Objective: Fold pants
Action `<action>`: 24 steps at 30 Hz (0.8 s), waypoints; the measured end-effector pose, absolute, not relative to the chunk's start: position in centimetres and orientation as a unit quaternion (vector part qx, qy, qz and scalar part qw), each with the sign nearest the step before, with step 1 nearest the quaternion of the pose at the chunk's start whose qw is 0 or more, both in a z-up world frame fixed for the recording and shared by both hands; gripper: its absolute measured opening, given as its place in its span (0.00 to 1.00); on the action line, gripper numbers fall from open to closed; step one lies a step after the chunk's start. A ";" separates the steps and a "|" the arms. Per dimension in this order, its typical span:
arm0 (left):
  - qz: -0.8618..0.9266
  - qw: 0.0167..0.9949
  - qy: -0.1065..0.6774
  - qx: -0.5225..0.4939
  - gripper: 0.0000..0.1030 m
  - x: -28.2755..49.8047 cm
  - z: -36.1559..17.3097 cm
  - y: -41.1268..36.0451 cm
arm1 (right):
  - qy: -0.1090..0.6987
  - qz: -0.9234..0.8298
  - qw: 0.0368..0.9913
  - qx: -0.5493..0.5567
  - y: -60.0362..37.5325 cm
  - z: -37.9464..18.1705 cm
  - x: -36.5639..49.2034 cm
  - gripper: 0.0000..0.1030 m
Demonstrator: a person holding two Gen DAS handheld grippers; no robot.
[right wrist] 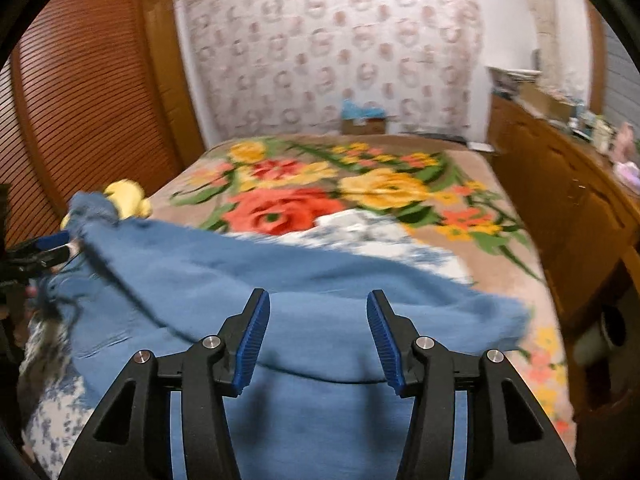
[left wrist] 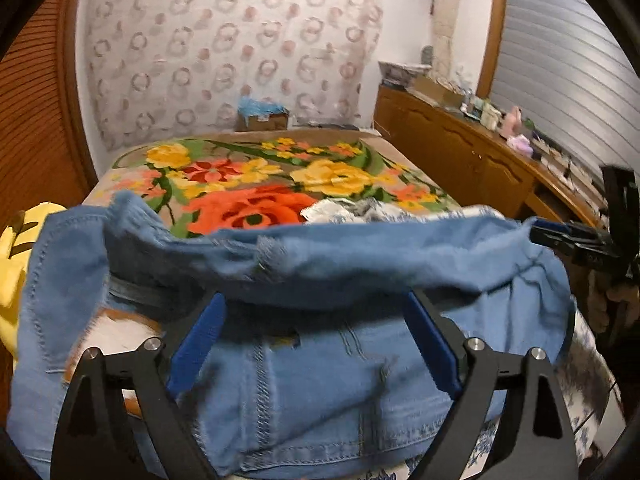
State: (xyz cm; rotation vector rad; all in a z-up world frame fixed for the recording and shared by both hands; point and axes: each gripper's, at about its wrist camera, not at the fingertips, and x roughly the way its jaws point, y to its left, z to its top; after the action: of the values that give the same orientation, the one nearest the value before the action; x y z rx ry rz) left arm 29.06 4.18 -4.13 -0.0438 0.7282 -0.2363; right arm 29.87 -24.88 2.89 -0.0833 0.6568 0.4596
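Light blue denim pants (left wrist: 320,352) lie bunched on the near end of the bed, with a leg folded over and raised in a ridge. They also show in the right wrist view (right wrist: 320,304). My left gripper (left wrist: 316,304) is open, its blue pads on either side of the fold, the tips hidden under the raised cloth. My right gripper (right wrist: 318,300) is open just above the pants. The right gripper also shows in the left wrist view (left wrist: 560,236) at the right end of the fold; there I cannot tell if it touches the cloth.
The bed has a floral blanket (right wrist: 384,188). A white and blue patterned cloth (right wrist: 360,228) lies under the pants. A yellow plush (right wrist: 128,196) sits at the left. A wooden cabinet (right wrist: 560,200) runs along the right. A louvred door (right wrist: 80,100) stands on the left.
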 end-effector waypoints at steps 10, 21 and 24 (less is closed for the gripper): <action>-0.119 0.926 0.357 -0.013 0.89 28.4 -5.1 4.2 | 0.351 0.280 0.890 -0.075 -19.8 1.1 31.2 0.51; -0.123 0.929 0.349 -0.026 0.89 27.4 -4.8 5.6 | 0.374 0.280 0.870 -0.156 -17.3 2.9 34.2 0.13; -0.121 0.931 0.344 -0.029 0.89 27.3 -4.6 6.1 | 0.360 0.281 0.873 -0.172 -16.4 4.3 35.1 0.05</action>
State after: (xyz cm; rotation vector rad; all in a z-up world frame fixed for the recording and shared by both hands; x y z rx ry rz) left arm 27.28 6.10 -4.63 -0.0589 0.7035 -0.2468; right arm 35.13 -16.44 4.25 -0.3587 0.7515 0.5873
